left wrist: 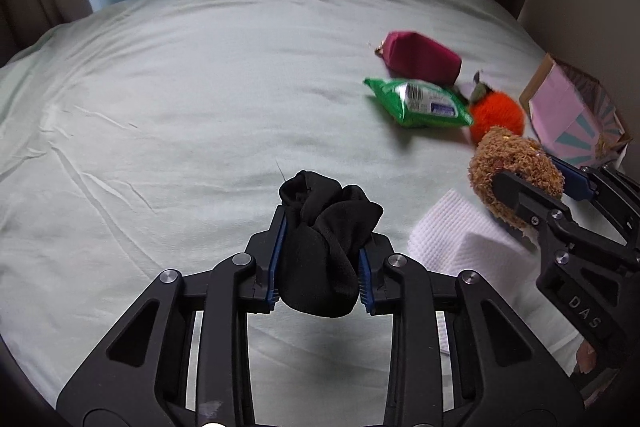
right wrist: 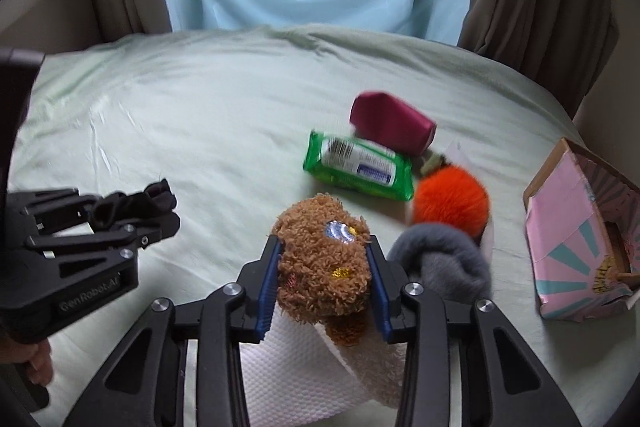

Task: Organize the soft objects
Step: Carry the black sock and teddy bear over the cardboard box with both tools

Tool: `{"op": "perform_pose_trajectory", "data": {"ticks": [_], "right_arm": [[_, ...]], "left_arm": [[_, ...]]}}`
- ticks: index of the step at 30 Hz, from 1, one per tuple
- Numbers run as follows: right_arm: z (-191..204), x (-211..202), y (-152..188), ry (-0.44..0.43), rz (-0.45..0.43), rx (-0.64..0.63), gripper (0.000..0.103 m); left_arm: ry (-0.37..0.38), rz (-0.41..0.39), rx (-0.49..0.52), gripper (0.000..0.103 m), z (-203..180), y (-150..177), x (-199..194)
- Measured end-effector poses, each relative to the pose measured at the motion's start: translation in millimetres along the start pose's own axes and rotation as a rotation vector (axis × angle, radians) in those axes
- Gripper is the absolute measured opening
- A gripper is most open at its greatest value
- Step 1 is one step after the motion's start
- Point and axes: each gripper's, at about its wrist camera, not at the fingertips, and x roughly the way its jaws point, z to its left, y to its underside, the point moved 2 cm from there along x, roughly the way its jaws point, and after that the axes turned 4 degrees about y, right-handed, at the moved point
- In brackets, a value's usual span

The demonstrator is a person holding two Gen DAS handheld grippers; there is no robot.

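Pick-up step: left gripper (left wrist: 320,259) clamped bunched black sock (left wrist: 324,247) above bedsheet (left wrist: 160,107); right gripper (right wrist: 326,279) clamped brown plush toy (right wrist: 320,259). Next move likely called for carrying both toward pink box (right wrist: 568,235).

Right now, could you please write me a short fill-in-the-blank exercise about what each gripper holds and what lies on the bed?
1. The left gripper is shut on a bunched piece of ____ cloth.
2. The right gripper is shut on a fuzzy ____ plush toy.
3. The green wipes packet lies between the magenta pouch and the ____ pom-pom.
4. The pink box lies at the bed's ____ edge.

Missing words: black; brown; orange; right
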Motion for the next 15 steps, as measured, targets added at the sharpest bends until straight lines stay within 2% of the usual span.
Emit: {"op": "perform_pose_trajectory", "data": {"ticks": [8, 15], "right_arm": [[-29.4, -64.7, -41.6, -0.012, -0.049, 0.077, 0.036], [-83.3, -124.5, -77.9, -0.038, -0.084, 0.156, 0.036]], "left_arm": [[-0.02, -0.072, -0.014, 0.026, -20.2, -40.1, -70.5], [-0.035, -0.14, -0.034, 0.026, -76.4, -76.5, -128.2]]}}
